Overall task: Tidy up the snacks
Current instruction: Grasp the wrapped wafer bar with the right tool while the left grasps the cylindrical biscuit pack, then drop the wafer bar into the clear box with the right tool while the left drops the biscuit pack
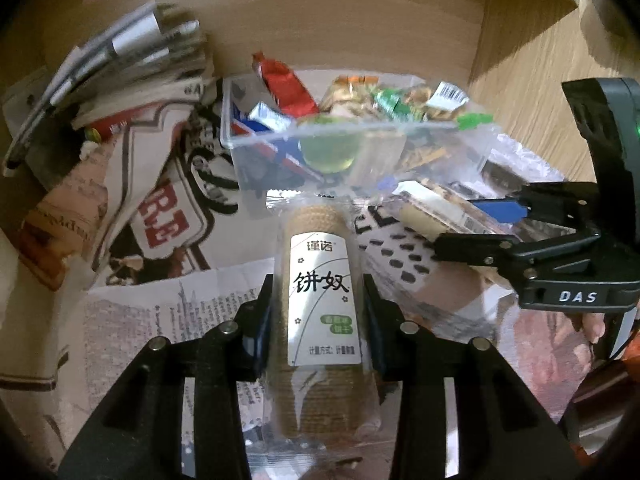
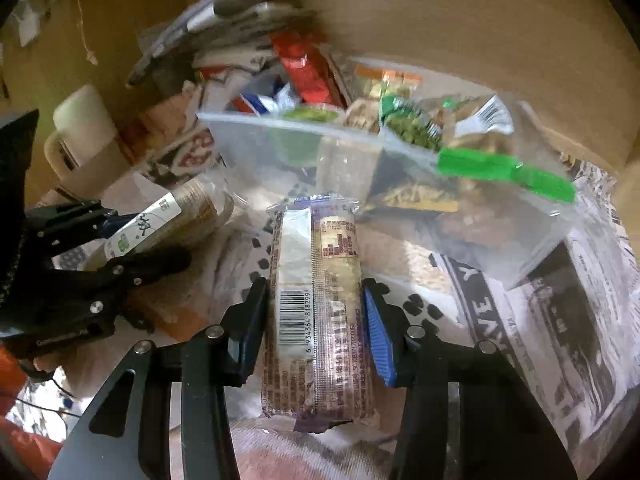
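The counter [image 1: 132, 320] is spread with newspaper, I take it to keep crumbs off the wood. On it, at twelve o'clock from both my tongs, stands the clear bin [image 1: 320, 148], already heaped with snacks: a red pack [image 1: 286, 88] at its eleven o'clock corner, green wrappers toward one o'clock. Its green latch [image 2: 506, 172] hangs off the near right rim, so the top is open for more. A stack of papers [image 1: 120, 52] leans at ten o'clock, out of the way.

My left tongs [image 1: 318, 312] are clamped on a biscuit roll [image 1: 318, 300], gripped across its middle with the label up so it stays level and the long axis aims at the bin. My right tongs [image 2: 316, 316] are squeezed onto a purple cracker pack [image 2: 316, 312], barcode up, held the same lengthwise way. Both packs sit just short of the bin's near wall, above the newspaper. I judge the next step is to lift each over the rim and let go, one at a time, since the heap inside leaves little room.
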`<state>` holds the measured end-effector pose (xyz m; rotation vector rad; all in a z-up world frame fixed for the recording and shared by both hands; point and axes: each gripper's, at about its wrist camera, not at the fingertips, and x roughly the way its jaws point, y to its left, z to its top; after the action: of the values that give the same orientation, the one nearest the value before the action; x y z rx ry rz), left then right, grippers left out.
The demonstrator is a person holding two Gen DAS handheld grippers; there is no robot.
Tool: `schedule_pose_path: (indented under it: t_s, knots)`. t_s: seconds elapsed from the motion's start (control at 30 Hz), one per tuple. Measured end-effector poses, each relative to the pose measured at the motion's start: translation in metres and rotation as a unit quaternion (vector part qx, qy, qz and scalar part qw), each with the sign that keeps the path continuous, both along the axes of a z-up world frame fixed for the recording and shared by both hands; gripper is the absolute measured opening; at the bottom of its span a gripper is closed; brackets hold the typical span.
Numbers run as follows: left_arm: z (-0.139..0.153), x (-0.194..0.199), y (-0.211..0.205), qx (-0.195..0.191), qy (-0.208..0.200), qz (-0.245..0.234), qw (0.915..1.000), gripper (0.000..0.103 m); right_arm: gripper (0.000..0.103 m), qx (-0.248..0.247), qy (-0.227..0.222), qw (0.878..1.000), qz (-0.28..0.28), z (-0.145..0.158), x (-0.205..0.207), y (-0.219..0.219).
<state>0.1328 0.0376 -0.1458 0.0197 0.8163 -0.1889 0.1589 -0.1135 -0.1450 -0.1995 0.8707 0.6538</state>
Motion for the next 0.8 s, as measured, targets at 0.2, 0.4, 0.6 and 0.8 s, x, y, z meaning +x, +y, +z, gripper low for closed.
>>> schedule_pose_path:
  t_s: [0.2, 0.4, 0.6, 0.8]
  knots:
    - [0.032, -0.005, -0.001, -0.020, -0.036, 0.001, 0.9991, 0.039, 0.043, 0.025, -0.036, 0.999, -0.005, 0.031, -0.014, -0.017]
    - [0.060, 0.000, -0.005, -0.024, -0.069, -0.003, 0.9973, 0.039, 0.043, 0.051, -0.069, 0.996, -0.021, 0.061, -0.015, -0.031]
    - [0.081, 0.021, -0.008, -0.039, -0.079, -0.005, 0.9961, 0.039, 0.043, 0.070, -0.100, 0.991, -0.049, 0.082, 0.002, -0.033]
    - [0.091, 0.055, -0.008, -0.062, -0.070, 0.001, 0.9956, 0.039, 0.043, 0.094, -0.104, 0.988, -0.069, 0.094, 0.027, -0.041]
